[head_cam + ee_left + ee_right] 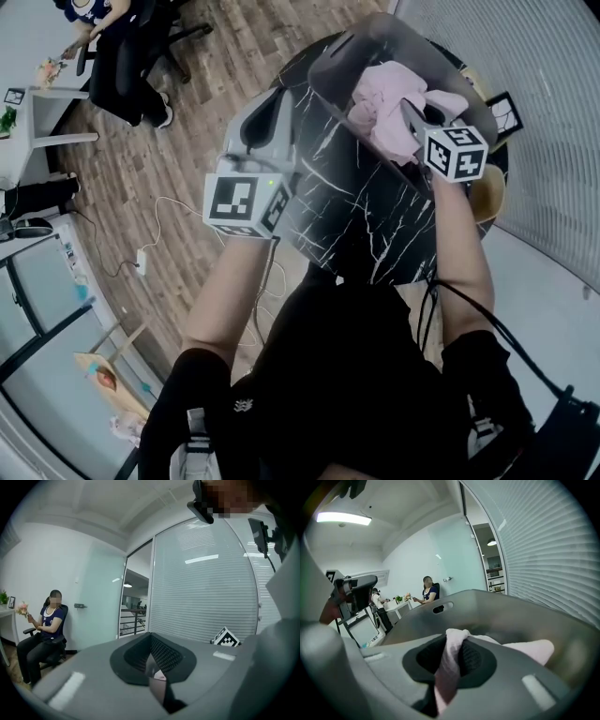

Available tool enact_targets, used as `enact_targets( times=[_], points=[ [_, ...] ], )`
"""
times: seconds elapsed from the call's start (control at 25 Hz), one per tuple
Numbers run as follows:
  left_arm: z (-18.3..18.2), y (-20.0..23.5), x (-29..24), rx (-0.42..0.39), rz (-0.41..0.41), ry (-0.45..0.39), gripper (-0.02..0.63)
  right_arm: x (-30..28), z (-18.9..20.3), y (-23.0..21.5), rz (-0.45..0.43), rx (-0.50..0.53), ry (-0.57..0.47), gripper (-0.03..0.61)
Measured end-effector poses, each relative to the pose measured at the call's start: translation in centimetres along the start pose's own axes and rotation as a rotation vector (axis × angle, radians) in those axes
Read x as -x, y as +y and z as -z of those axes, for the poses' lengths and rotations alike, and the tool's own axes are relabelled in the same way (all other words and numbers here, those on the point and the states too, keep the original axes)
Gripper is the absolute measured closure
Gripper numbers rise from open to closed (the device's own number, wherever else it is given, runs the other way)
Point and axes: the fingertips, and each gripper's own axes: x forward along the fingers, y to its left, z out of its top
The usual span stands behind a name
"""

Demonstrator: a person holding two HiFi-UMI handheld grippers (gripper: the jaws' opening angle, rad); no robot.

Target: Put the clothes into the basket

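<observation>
A grey plastic basket (pixel 375 42) stands on the far side of the black marble table (pixel 347 206), with pink clothes (pixel 389 94) piled inside. My right gripper (pixel 410 114) reaches down into the basket and is shut on a fold of the pink garment (pixel 452 641), which sticks up between its pads. Beyond it, the basket's far wall (pixel 487 611) and handle slot fill the right gripper view. My left gripper (pixel 278 98) hovers at the basket's left edge, pointing almost level. Its jaws (pixel 157 663) meet in a narrow seam and hold no cloth that I can make out.
A person sits on an office chair (pixel 122 47) beyond the table, beside a white desk (pixel 28 103). A marker card (pixel 504 112) stands on the table behind the basket. A blind-covered glass wall (pixel 553 141) runs along the right. A cable (pixel 159 225) lies on the wood floor.
</observation>
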Motion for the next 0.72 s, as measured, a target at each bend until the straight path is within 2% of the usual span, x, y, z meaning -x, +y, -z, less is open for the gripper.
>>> enact_targets(
  times=[0.08, 0.32, 0.52, 0.72],
  points=[
    [-0.7, -0.2, 0.2, -0.005, 0.001, -0.007, 0.607, 0.3, 0.1, 0.1, 0.017, 0.013, 0.027, 0.522],
    [-2.6, -1.3, 1.1, -0.026, 0.015, -0.037, 0.607, 1.5, 1.8, 0.1, 0.064, 0.036, 0.146, 0.416],
    [-3.8, -2.0, 2.2, -0.033, 0.023, -0.055, 0.607, 3.2, 3.3, 0.1, 0.121, 0.082, 0.254, 0.414],
    [-4.7, -3.1, 3.1, -0.041, 0.043, -0.070, 0.607, 5.0, 4.0, 0.1, 0.171, 0.090, 0.292, 0.414]
  ],
)
